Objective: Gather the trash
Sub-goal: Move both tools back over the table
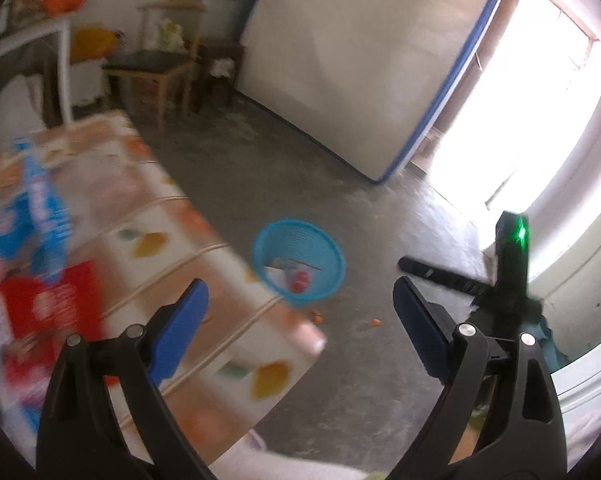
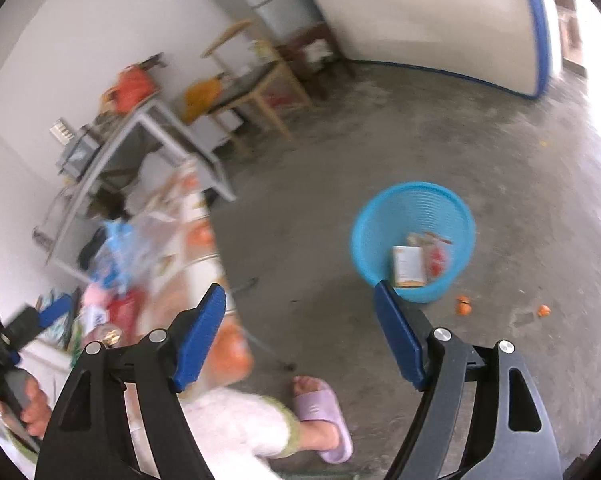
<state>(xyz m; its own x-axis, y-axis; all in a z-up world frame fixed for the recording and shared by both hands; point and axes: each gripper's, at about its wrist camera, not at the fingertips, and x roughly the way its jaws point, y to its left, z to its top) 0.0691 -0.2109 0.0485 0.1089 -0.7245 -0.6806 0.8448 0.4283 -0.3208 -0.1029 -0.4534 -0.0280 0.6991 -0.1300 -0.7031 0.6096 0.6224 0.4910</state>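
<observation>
A blue plastic waste basket [image 1: 298,260] stands on the grey floor beside the table; in the right wrist view the basket [image 2: 414,240] holds a small carton [image 2: 408,266] and red scraps. My left gripper [image 1: 300,312] is open and empty above the table's edge. My right gripper [image 2: 300,330] is open and empty above the floor, left of the basket. Blurred trash lies on the patterned table [image 1: 204,280]: a blue wrapper [image 1: 44,216] and a red packet [image 1: 52,308]. Orange scraps [image 2: 463,306] lie on the floor by the basket.
A mattress [image 1: 364,60] leans on the far wall. A wooden chair [image 1: 156,68] and a metal-framed table [image 2: 140,148] stand behind. The person's foot in a purple slipper [image 2: 324,412] is on the floor below my right gripper. A bright doorway [image 1: 532,100] is right.
</observation>
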